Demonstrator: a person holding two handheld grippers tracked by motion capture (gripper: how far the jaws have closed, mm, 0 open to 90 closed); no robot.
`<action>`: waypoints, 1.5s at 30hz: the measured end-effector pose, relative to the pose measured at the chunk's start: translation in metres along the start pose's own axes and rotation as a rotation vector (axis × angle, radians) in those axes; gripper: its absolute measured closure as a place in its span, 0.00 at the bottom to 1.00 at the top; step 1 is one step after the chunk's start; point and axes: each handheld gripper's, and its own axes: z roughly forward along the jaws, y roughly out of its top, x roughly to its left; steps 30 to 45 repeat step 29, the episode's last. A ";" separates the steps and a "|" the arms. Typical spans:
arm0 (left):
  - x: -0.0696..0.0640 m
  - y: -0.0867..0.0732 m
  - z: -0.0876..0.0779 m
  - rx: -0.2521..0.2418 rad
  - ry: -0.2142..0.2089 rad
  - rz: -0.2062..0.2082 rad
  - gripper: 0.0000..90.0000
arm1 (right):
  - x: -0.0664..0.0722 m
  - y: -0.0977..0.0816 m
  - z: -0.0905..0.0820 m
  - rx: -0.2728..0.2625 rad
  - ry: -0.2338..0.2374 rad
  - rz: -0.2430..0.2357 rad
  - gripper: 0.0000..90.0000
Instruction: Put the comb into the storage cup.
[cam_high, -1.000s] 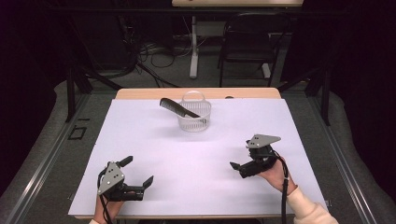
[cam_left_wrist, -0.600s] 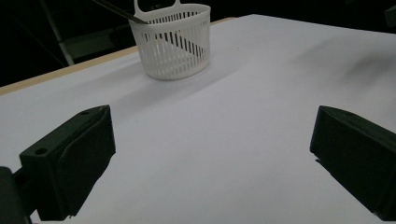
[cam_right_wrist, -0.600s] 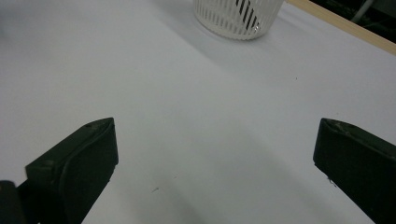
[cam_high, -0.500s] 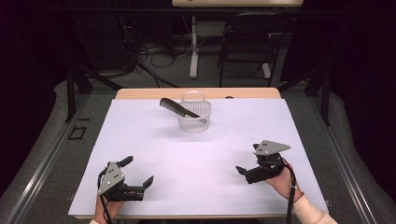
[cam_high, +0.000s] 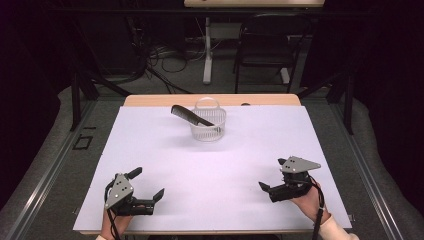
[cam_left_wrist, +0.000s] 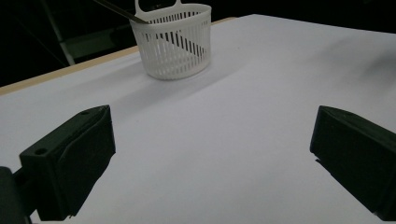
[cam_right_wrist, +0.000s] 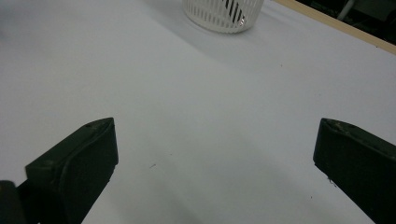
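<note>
A: Where is the comb (cam_high: 192, 115) now?

B: In the basket (cam_high: 208, 125), at 12 o'clock on the table (cam_high: 150, 165), near the far edge. One end is inside and the rest leans out over the rim toward 10 o'clock. In the left gripper view I see its dark line through the basket wall.

A: And the grippers?

B: The left gripper (cam_high: 148, 192) is at approx. 7 o'clock near the front edge, jaws wide apart, nothing between them. The right gripper (cam_high: 265, 188) is at approx. 5 o'clock, resting low on the white sheet, jaws also spread wide and empty. Both are well apart from the basket.

A: So which step is it?

B: I judge the work is at its end, or between two steps: comb placed, hands parked at the near side, no reach is in hand.

A: Next move, if any?

B: If the comb must come out again, one gripper must go forward to 12 o'clock and close on the part that sticks out, w/o tipping the light basket.
</note>
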 end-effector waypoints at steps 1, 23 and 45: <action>0.000 0.000 0.000 -0.001 -0.001 -0.002 0.00 | 0.001 -0.001 -0.001 0.000 -0.002 -0.002 0.00; 0.001 -0.001 -0.001 -0.002 0.017 -0.006 0.00 | 0.006 -0.015 -0.017 -0.032 -0.034 0.016 0.00; 0.002 -0.001 0.000 0.003 0.020 -0.007 0.00 | 0.005 -0.018 -0.017 -0.029 -0.047 0.027 0.00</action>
